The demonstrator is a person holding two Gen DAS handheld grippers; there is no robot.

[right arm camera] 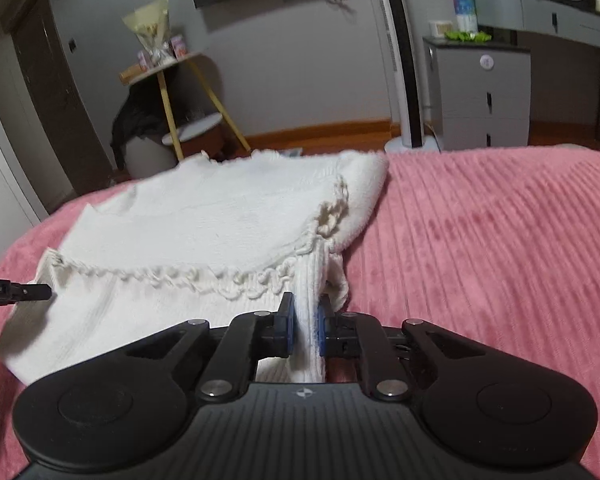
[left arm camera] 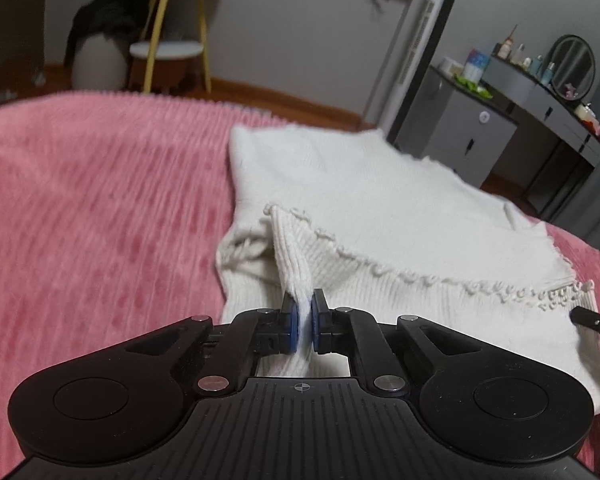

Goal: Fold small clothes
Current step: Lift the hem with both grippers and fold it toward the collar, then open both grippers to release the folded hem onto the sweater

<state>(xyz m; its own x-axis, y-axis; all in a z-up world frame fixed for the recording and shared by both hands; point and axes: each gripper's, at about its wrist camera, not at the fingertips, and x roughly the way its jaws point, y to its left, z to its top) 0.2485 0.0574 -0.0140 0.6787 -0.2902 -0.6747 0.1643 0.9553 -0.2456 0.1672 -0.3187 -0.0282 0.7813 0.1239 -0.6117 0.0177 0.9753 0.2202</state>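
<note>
Two grippers work one garment. Pink ribbed plush bedspread (left arm camera: 92,200) covers the bed; on it lies a white knit sweater with a looped trim edge (left arm camera: 360,200), partly folded. Left gripper (left arm camera: 305,320) clenched, blue pads pinching a raised ridge of the ribbed hem at the sweater's left corner. Right gripper (right arm camera: 305,322) likewise clamped on the hem's right corner.

The left gripper (left arm camera: 304,322) tilts downward, its blue pads (left arm camera: 293,326) pinched together on a raised fold of the white knit sweater (left arm camera: 380,208). The right gripper (right arm camera: 303,326) tilts down likewise, its jaws clamped on the ribbed edge at the opposite corner.
</note>
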